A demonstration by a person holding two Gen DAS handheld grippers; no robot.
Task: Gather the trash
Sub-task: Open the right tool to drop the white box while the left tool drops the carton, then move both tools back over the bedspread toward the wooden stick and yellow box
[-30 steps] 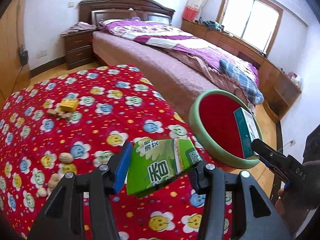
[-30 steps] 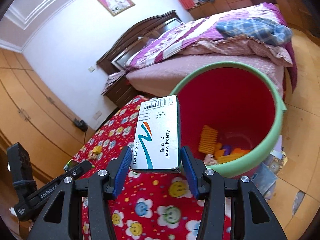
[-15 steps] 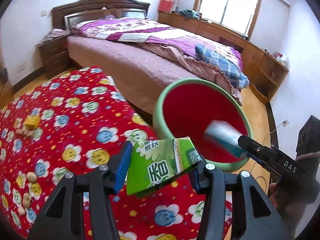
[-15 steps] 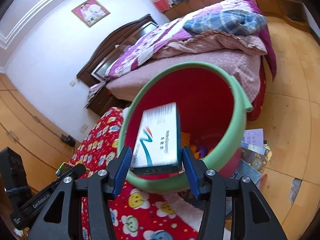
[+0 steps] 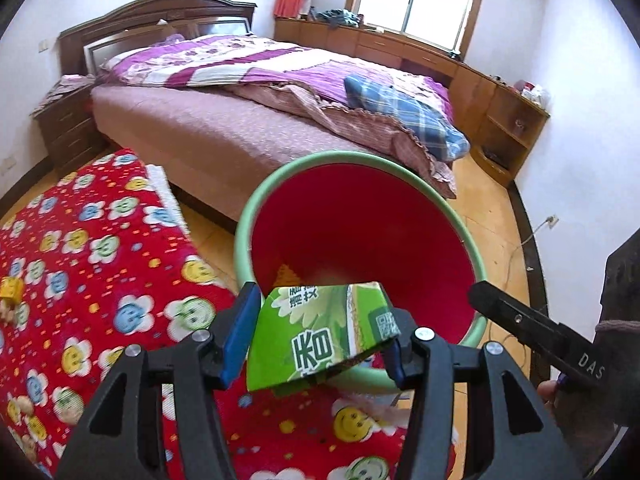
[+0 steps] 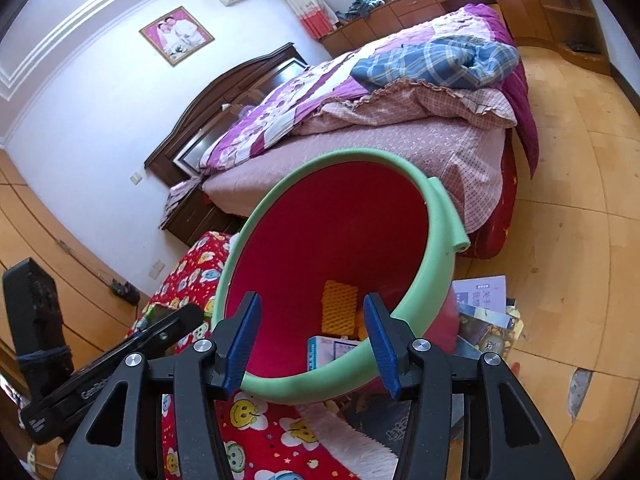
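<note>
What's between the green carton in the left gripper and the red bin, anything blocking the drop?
Nothing visible. The green carton sits between the opening jaws of the left gripper, just over the near green rim of the red bin. The right gripper is off to the side, empty.

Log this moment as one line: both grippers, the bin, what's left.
left gripper: jaws opening, green carton between them over bin | right gripper: open, empty | white box: in bin | next: drop carton

The red bin (image 6: 320, 240) mouth gapes unobstructed, its green rim (image 6: 436, 276) hemmed by the bed (image 6: 400, 148)
</note>
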